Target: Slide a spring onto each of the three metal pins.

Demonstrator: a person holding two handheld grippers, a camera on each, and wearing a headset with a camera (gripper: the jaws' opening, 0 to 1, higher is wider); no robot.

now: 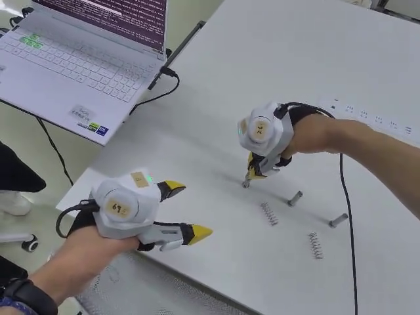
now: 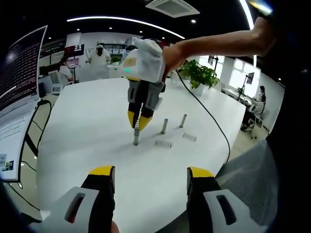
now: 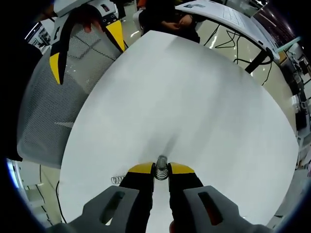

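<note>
The right gripper (image 1: 252, 172) is just right of centre in the head view, jaws pinched shut on a spring (image 3: 161, 167). The coil stands upright with its lower end right at the top of the first pin (image 2: 136, 141). In the left gripper view it looks lined up over the pin, but I can't tell whether any turns are over the tip yet. So this is the threading step, and alignment is everything. The spring's axis wants to be parallel to the pin and the descent straight down, because a sideways lean would likely make the coil catch on the tip and buckle. I'd want a light pinch too, since a hard squeeze could flatten the turns so they won't pass. With the first turns over the tip, easing the jaws apart should let it drop. The left gripper (image 1: 187, 210), lower left in the head view, hovers near the edge of the table (image 1: 275, 59), jaws spread wide with nothing between them. Down to the right stand a second pin (image 1: 295, 198) and a third pin (image 1: 338, 220), both bare. One loose spring (image 1: 268, 213) and another loose spring (image 1: 315, 245) lie flat just below them. By my reckoning that's two pins to go after this one, and the bare ones look easy to knock.
</note>
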